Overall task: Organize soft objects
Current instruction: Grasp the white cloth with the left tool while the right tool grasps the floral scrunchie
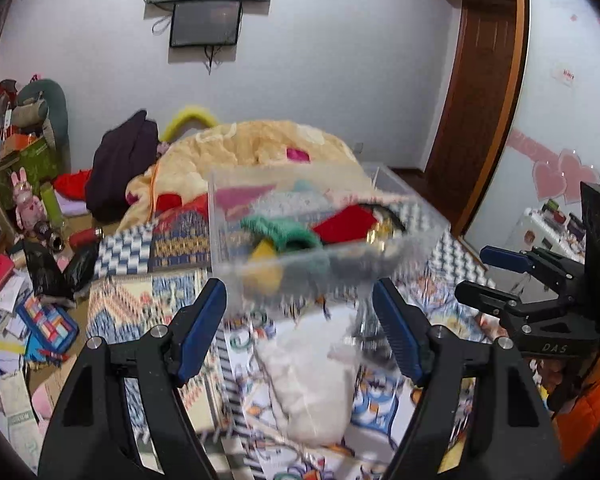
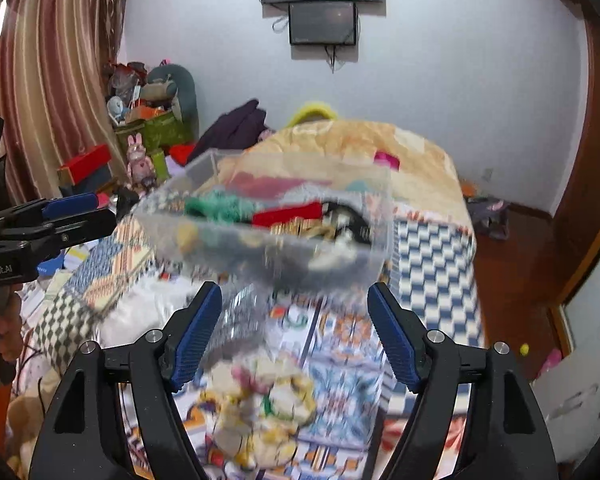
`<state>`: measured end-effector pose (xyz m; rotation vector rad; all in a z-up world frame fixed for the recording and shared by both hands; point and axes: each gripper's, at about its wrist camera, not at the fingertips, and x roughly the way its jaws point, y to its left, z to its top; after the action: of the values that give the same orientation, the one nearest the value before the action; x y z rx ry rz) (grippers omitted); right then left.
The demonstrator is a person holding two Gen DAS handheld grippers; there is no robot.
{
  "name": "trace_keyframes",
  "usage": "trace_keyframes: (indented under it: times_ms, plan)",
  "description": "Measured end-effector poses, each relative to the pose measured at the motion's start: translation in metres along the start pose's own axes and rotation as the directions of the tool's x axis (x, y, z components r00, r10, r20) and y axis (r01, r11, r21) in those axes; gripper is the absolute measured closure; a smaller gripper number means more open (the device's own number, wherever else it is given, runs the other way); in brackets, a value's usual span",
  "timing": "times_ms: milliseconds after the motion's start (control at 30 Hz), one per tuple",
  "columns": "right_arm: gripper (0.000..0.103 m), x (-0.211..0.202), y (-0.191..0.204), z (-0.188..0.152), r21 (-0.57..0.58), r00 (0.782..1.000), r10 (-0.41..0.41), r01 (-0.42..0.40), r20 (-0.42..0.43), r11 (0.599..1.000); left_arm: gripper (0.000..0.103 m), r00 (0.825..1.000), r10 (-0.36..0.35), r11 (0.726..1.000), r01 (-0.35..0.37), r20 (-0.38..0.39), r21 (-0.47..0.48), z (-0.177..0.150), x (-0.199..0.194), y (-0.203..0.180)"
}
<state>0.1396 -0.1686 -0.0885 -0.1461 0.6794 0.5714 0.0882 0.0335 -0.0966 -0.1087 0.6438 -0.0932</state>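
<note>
The left gripper is level and pointing forward, its two blue-padded fingers spread wide with nothing between them. The right gripper stands the same way beside it, jaws wide apart, pads bare and gripping nothing.

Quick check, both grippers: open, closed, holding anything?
Left gripper: open, jaws wide apart, holding nothing.
Right gripper: open, jaws wide apart, holding nothing.
</note>
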Motion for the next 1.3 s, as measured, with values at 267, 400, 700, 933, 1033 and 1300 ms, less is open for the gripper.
trace_keyframes:
  times_ms: [267, 400, 700, 933, 1033, 1300]
  plan:
    - [0.03, 0.012, 0.005, -0.035, 0.023, 0.995, 0.032, -0.03, -0.098, 0.999, 0.027, 0.992, -0.019, 1.0, 0.017, -0.122, -0.021, -0.046, 0.019, -0.005]
    - [0.029, 0.02, 0.009, -0.048, 0.027, 0.988, 0.039, -0.035, -0.149, 0.999, 0.028, 0.988, -0.028, 0.999, 0.025, -0.152, -0.023, -0.062, 0.025, -0.009]
    - [0.035, 0.021, 0.012, -0.064, 0.028, 0.987, 0.022, -0.018, -0.162, 0.999, 0.057, 0.987, -0.045, 0.999, 0.04, -0.155, -0.034, -0.069, 0.03, -0.007]
    - [0.07, 0.018, 0.018, -0.062, -0.022, 0.99, 0.003, -0.006, -0.144, 1.0, 0.08, 0.984, -0.091, 0.994, 0.08, -0.151, -0.079, -0.069, 0.031, 0.001]
    - [0.085, 0.018, 0.014, -0.058, -0.004, 0.989, 0.027, -0.028, -0.144, 1.0, 0.085, 0.988, -0.082, 0.995, 0.072, -0.135, -0.073, -0.066, 0.026, 0.001]
    - [0.089, 0.005, 0.01, -0.047, 0.003, 0.996, 0.01, -0.009, -0.092, 1.0, 0.087, 0.998, -0.04, 0.997, 0.036, -0.053, -0.07, -0.05, -0.002, 0.006]
